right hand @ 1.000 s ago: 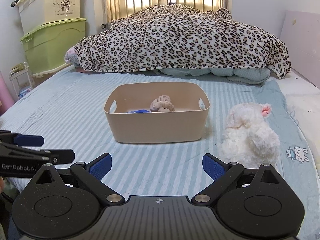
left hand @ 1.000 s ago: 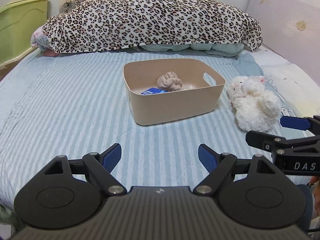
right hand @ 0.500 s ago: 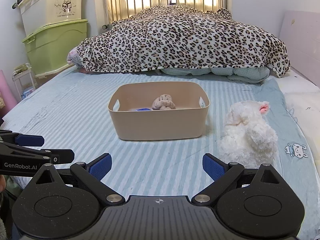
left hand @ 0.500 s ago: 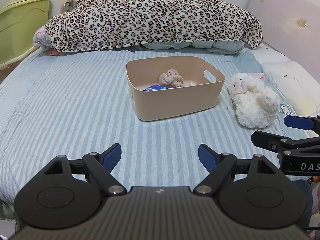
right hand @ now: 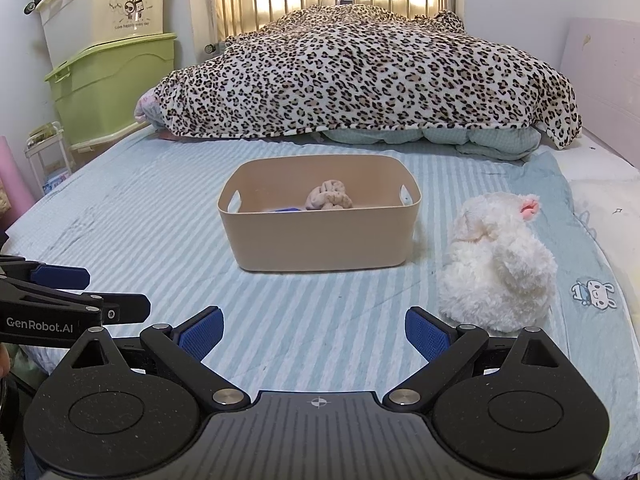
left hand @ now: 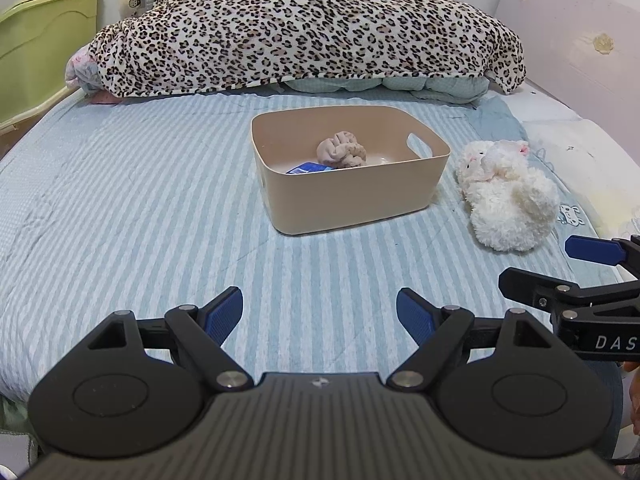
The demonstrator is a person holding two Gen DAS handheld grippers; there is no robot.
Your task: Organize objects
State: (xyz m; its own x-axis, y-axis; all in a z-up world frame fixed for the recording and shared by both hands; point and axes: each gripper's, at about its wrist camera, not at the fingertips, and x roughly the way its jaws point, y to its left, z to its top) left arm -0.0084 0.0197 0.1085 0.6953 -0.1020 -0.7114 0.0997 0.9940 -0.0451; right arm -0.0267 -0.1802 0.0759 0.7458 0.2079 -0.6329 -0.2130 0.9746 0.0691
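A beige bin stands on the striped bed. In it lie a pink crumpled cloth and a blue item. A white plush toy lies on the bed to the right of the bin. My left gripper is open and empty above the bed's near edge, well short of the bin. My right gripper is open and empty, with the plush just beyond its right finger. Each gripper shows at the side of the other's view.
A leopard-print blanket is heaped across the far half of the bed. Green and cream storage boxes are stacked at the left wall. A pink headboard panel stands at the right. A white pillow lies beyond the plush.
Both grippers have drawn back from the bin a little, which looks smaller and farther. Both stay open and empty. Nothing on the bed has moved.
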